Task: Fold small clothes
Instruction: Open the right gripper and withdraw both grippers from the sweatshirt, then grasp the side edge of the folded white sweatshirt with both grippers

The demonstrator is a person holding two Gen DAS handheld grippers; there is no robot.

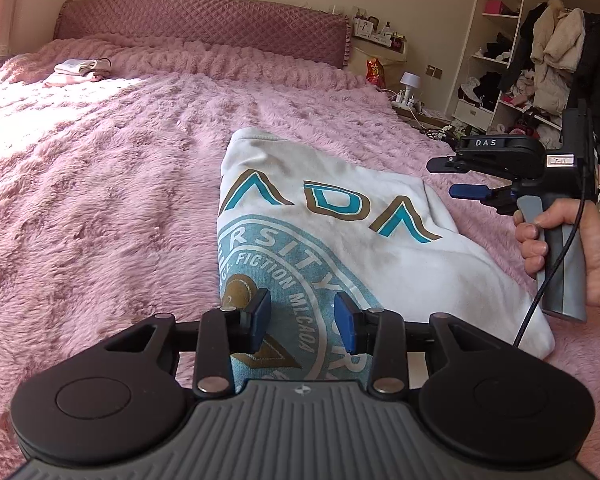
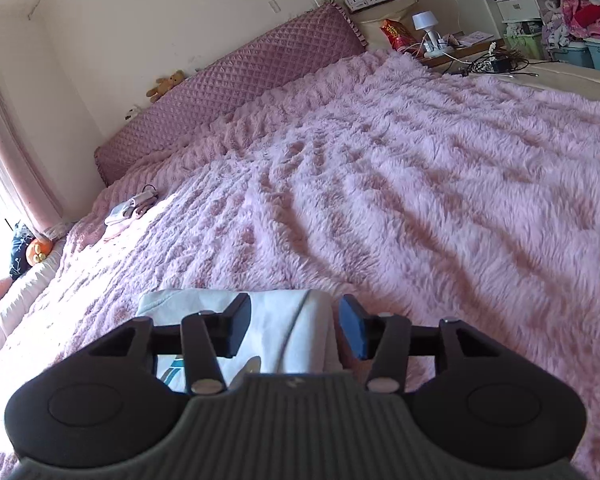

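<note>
Two grippers hang over one soft piece of clothing. Nearest, the left gripper (image 1: 303,322) has its blue pads apart, with nothing pinched between them. Right under it lies the white cotton top with a round blue badge and blue-and-gold letters (image 1: 340,240). It is folded into a flat bundle and rests on the fluffy pink bed blanket (image 1: 120,184).

The right gripper (image 1: 446,178), held in a person's hand (image 1: 556,252), floats just past the far right edge of the top. Its jaws are apart too, and empty. From its own camera the right gripper (image 2: 292,328) sits above one white corner of the top (image 2: 276,320).

I think the top is light, floppy and thick where the layers stack. It will bend and sag if only one spot is lifted. It should not slip much on the furry blanket. A good hold is a folded edge or corner, pinching all the layers together.

Far away, a small pile of pale clothes (image 1: 80,72) sits near the quilted purple headboard (image 1: 204,24).
</note>
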